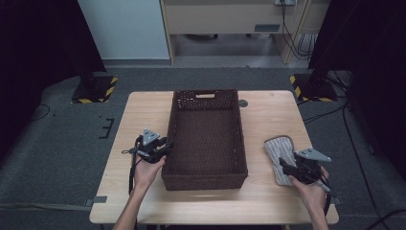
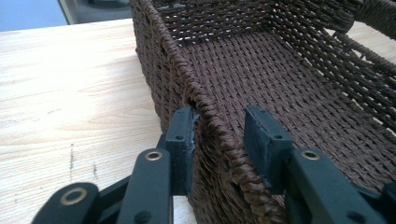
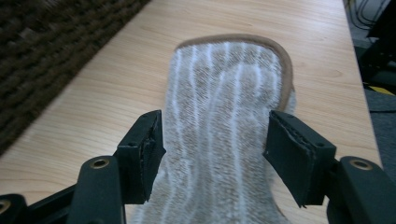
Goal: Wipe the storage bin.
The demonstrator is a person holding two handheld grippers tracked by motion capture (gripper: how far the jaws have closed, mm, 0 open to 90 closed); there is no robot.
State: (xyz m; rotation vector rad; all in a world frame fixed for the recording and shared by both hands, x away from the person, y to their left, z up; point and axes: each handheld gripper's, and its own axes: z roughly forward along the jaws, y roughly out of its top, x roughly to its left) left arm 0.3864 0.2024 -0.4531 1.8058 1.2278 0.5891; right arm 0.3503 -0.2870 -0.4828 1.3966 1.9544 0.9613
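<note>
Left hand-held gripper (image 2: 219, 135): jaws straddle the near left wall of the brown woven basket (image 2: 280, 79), outer pad against the weave, inner pad a little clear of the rim; not clamped. Right hand-held gripper (image 3: 212, 149): jaws spread wide on either side of the striped grey cloth mitt (image 3: 229, 116), neither pad pressing it. Mitt lies flat on the table (image 1: 268, 191), right of the basket.
</note>
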